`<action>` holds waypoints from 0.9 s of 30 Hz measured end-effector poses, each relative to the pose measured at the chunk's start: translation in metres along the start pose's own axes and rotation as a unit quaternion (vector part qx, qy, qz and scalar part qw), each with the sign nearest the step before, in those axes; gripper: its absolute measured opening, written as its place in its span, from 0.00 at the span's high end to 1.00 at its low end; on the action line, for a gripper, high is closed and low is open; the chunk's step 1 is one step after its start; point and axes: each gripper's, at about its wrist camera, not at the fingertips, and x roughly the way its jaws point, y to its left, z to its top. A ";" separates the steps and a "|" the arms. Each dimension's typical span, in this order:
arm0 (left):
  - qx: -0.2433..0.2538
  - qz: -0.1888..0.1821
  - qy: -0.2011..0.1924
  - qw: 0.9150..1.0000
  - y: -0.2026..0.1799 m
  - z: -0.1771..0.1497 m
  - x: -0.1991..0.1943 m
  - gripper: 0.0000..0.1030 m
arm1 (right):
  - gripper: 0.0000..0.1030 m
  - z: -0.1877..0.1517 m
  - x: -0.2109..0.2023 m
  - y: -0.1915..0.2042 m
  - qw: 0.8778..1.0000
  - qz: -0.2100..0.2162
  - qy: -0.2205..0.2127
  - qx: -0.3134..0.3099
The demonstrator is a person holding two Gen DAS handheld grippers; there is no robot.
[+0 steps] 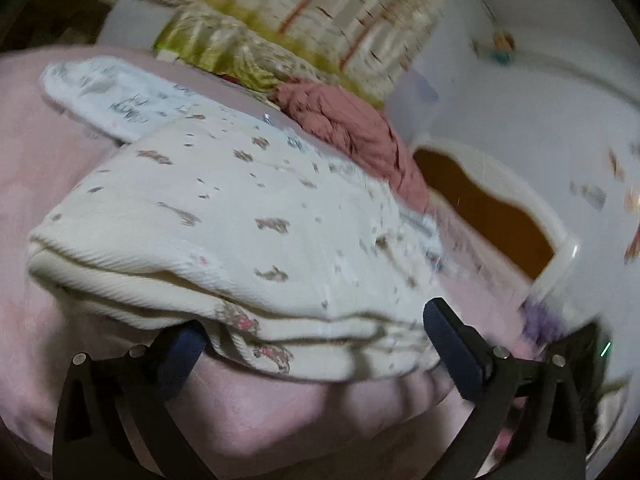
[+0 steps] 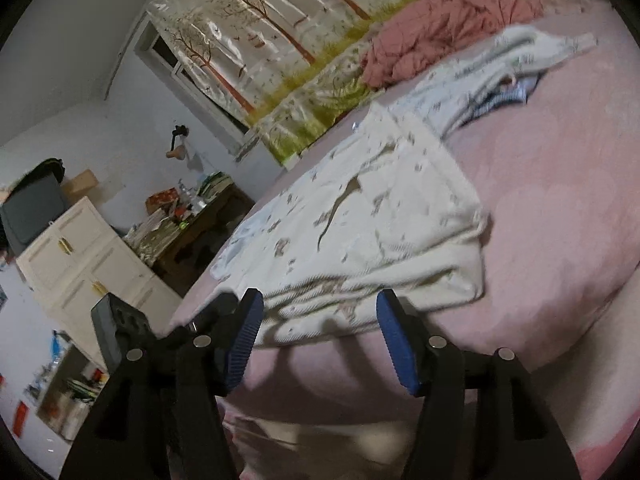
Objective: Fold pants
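Left wrist view: we see the folded pants [image 1: 224,216] on the pink bed [image 1: 48,168]; left gripper [image 1: 316,324] spread wide, grasping nothing.
Right wrist view: our right gripper [image 2: 320,304] released, pants [image 2: 360,236] edge just ahead.

One cream printed pants [image 1: 224,216], folded, on one pink bed [image 1: 48,168]. One pale printed garment [image 1: 116,100] beyond it. One crumpled pink blanket [image 1: 352,120]. One tree-print curtain [image 2: 280,32]. One white cabinet [image 2: 84,256]. One cluttered desk [image 2: 188,220]. Two tongs: left tongs [image 1: 316,332], right tongs [image 2: 320,320].
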 end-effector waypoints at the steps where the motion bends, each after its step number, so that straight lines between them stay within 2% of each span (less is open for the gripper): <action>1: -0.023 -0.001 -0.008 1.000 0.004 0.003 -0.003 0.01 | 0.37 -0.002 0.002 0.000 1.000 0.007 0.008 0.003; 4: -0.103 -0.015 -0.019 0.994 0.021 0.013 -0.011 0.01 | 0.32 -0.010 0.011 0.000 0.998 0.043 0.042 0.016; 6: -0.143 -0.025 -0.006 0.989 0.030 0.020 -0.012 0.08 | 0.30 -0.015 0.019 0.002 0.996 0.057 0.062 0.018; 8: -0.153 -0.023 0.000 0.988 0.033 0.026 -0.015 0.27 | 0.29 -0.020 0.029 0.005 0.994 0.068 0.086 0.014; 9: -0.147 -0.022 -0.001 0.989 0.032 0.028 -0.017 0.34 | 0.29 -0.023 0.035 0.006 0.992 0.078 0.098 0.015; 11: -0.112 -0.007 -0.006 0.994 0.023 0.035 -0.022 0.66 | 0.29 -0.027 0.047 0.009 0.987 0.102 0.121 0.025; 12: -0.099 0.000 -0.008 0.995 0.020 0.038 -0.023 0.71 | 0.29 -0.029 0.052 0.010 0.985 0.115 0.126 0.031; 15: -0.077 0.012 -0.005 0.997 0.013 0.046 -0.021 0.77 | 0.25 -0.030 0.068 0.010 0.978 0.147 0.135 0.065; 19: -0.083 0.010 -0.005 0.997 0.013 0.048 -0.018 0.80 | 0.15 -0.027 0.084 0.003 0.967 0.171 0.112 0.150; 24: -0.087 0.003 -0.010 0.996 0.015 0.047 -0.021 0.81 | 0.00 -0.021 0.092 0.004 0.959 0.160 0.073 0.223; 27: -0.094 -0.002 -0.011 0.996 0.017 0.049 -0.020 0.81 | 0.00 -0.017 0.097 0.008 0.954 0.143 0.059 0.256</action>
